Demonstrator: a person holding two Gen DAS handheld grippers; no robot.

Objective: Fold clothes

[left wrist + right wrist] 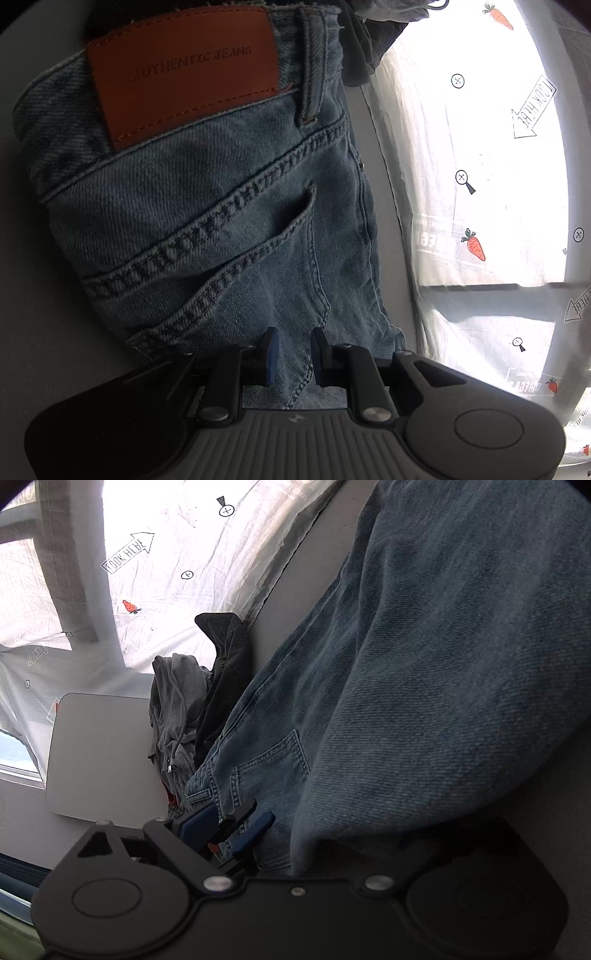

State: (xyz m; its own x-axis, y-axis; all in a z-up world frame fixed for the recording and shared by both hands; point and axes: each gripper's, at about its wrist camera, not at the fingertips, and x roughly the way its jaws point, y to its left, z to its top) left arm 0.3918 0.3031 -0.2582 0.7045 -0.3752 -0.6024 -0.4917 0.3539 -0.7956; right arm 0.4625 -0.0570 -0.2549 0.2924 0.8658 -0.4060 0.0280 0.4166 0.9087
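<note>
Biggest thing here is the jeans (207, 206), lying on a grey table (33, 295) with the back pocket and orange patch (184, 74) facing up, so they look partway folded. In the right view a thick denim fold drapes over that side, hiding one finger of the right gripper (236, 834). I can't tell how wide it stands or if it's holding anything. A heap of grey and black clothes (192, 701) waits near the sheet (480, 147), probably next in line. Left gripper (293, 354) sits narrow over the denim edge, pads not pinching cloth, so I'd guess it's let go.
</note>
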